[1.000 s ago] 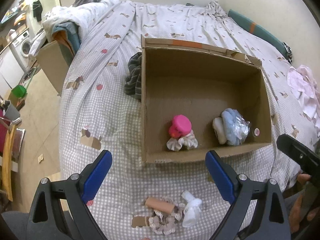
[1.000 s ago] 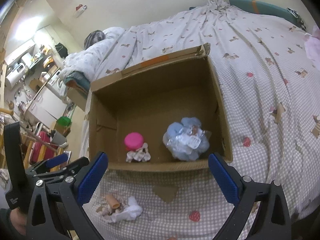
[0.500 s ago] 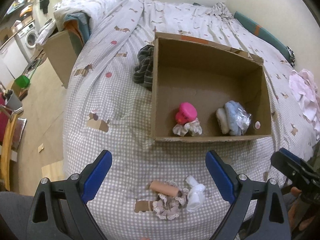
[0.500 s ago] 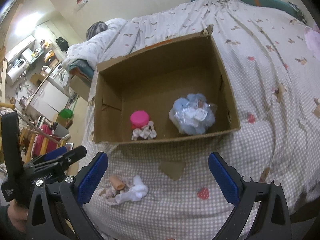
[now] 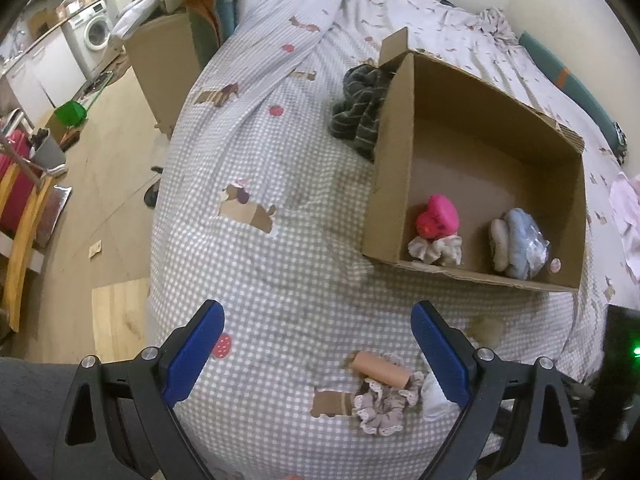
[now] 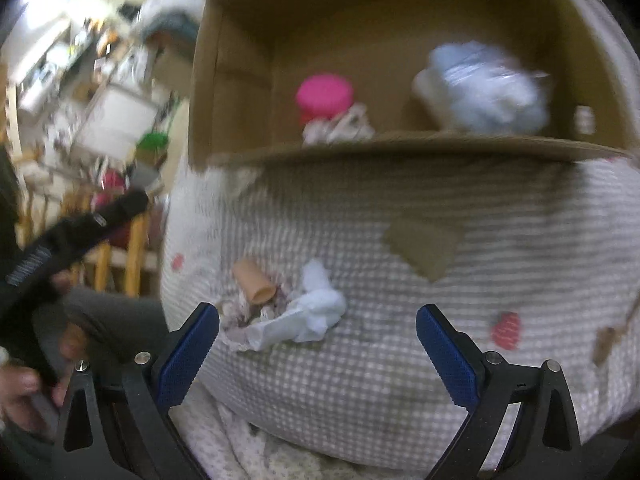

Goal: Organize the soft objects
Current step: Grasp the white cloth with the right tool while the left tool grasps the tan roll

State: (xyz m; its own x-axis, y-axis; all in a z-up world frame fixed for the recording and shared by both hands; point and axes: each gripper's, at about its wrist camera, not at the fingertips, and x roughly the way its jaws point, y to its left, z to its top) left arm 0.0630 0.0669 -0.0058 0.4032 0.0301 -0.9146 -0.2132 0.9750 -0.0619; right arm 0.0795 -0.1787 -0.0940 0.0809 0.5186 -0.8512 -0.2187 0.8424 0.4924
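Observation:
An open cardboard box (image 5: 390, 184) (image 6: 400, 148) lies on the checked bedspread. Inside it are a pink heart toy (image 5: 437, 216) (image 6: 324, 94) over a frilly scrunchie (image 5: 436, 249), and a blue-grey soft bundle (image 5: 520, 244) (image 6: 488, 88). At the bed's near edge lie a tan roll (image 5: 380, 368) (image 6: 254, 282), a lacy scrunchie (image 5: 384, 406) and a white cloth (image 5: 434, 396) (image 6: 308, 316). My left gripper (image 5: 316, 350) is open above the bed, the pile by its right finger. My right gripper (image 6: 318, 354) is open and empty just before the white cloth. The right wrist view is blurred.
A dark striped garment (image 5: 360, 112) lies against the box's left side. A pink cloth (image 5: 624, 208) lies at the bed's right. Left of the bed are bare floor, a second cardboard box (image 5: 164, 64), a green bin (image 5: 72, 112) and a washing machine (image 5: 94, 34).
Both grippers moved. The left view swung left and drew back, so the box sits further right. The right gripper dropped low toward the pile at the bed's edge.

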